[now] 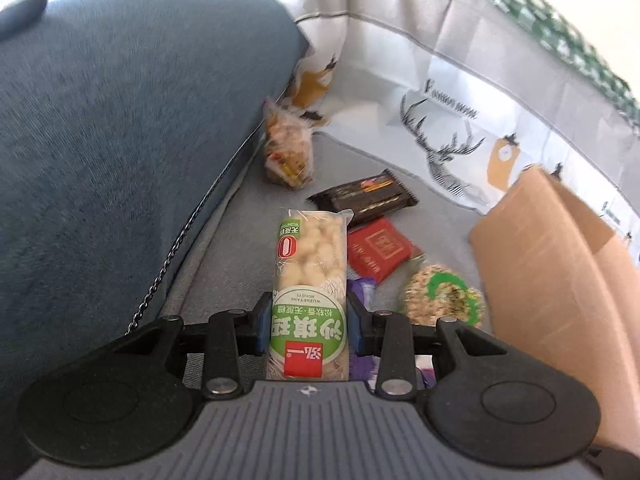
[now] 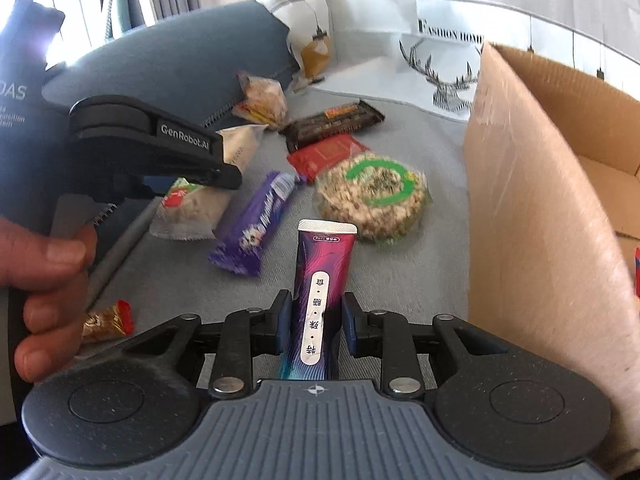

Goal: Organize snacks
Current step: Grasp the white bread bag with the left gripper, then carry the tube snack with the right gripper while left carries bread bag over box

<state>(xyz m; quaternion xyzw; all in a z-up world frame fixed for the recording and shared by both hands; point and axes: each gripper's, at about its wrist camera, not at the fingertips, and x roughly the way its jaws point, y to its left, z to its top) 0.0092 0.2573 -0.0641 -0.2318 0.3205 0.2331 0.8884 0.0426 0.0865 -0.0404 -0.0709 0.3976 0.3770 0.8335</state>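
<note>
Each claw was clamped on a light, crushable wrapped snack, the left claw point(image 1: 307, 326) gripping the puffed bar point(image 1: 308, 280) low, the right claw point(image 2: 316, 326) the purple pack point(image 2: 322, 292) mid-body.

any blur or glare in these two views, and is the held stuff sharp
Left wrist view: the pale snack bar in the jaws is sharp; the round rice cake and cardboard box are smeared. Right wrist view: the purple tube is crisp, the window corner glares, and fisheye bends the box wall.
</note>
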